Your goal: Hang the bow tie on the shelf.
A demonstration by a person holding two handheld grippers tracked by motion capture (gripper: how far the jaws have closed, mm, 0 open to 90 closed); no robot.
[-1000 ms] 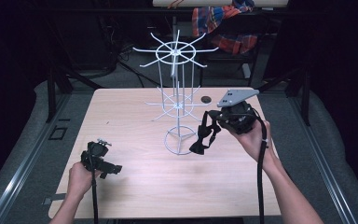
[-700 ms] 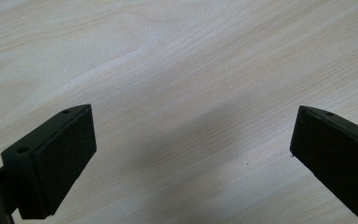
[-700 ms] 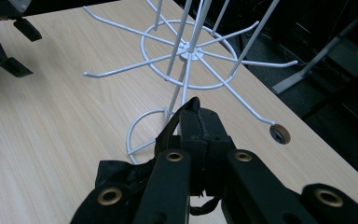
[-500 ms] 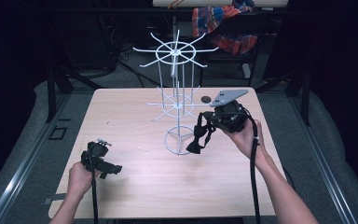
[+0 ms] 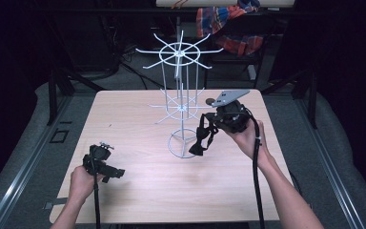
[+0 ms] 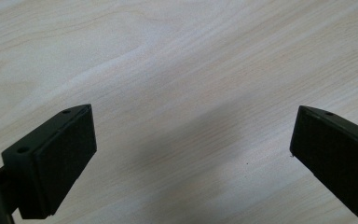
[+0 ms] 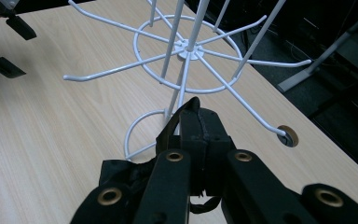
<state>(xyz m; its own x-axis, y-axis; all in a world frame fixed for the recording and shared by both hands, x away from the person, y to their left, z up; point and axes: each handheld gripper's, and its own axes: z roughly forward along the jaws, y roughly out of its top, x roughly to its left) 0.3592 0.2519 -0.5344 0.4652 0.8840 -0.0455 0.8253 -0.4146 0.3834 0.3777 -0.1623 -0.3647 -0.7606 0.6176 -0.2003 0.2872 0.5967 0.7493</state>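
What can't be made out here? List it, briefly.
- Black strap, right gripper view: the closed jaws of the right gripper cover most of it, so its full shape is unclear.
- Left gripper, high view: too small to read its jaws.
- Wire rack, right gripper view: top cut off by the edge.

A light wooden table [image 5: 138, 191] with a pale grain is seen from the high view, set on a grey floor [image 5: 33, 143]. A white wire display stand [image 5: 183, 107] is placed on it, slightly right of centre and toward the far half; its ring base [image 5: 185, 145] is rested flat on the wood. A small round hole [image 7: 288, 135] is cut into the tabletop near the far right edge, just beyond the stand. Bare wood is shown in the left gripper view.
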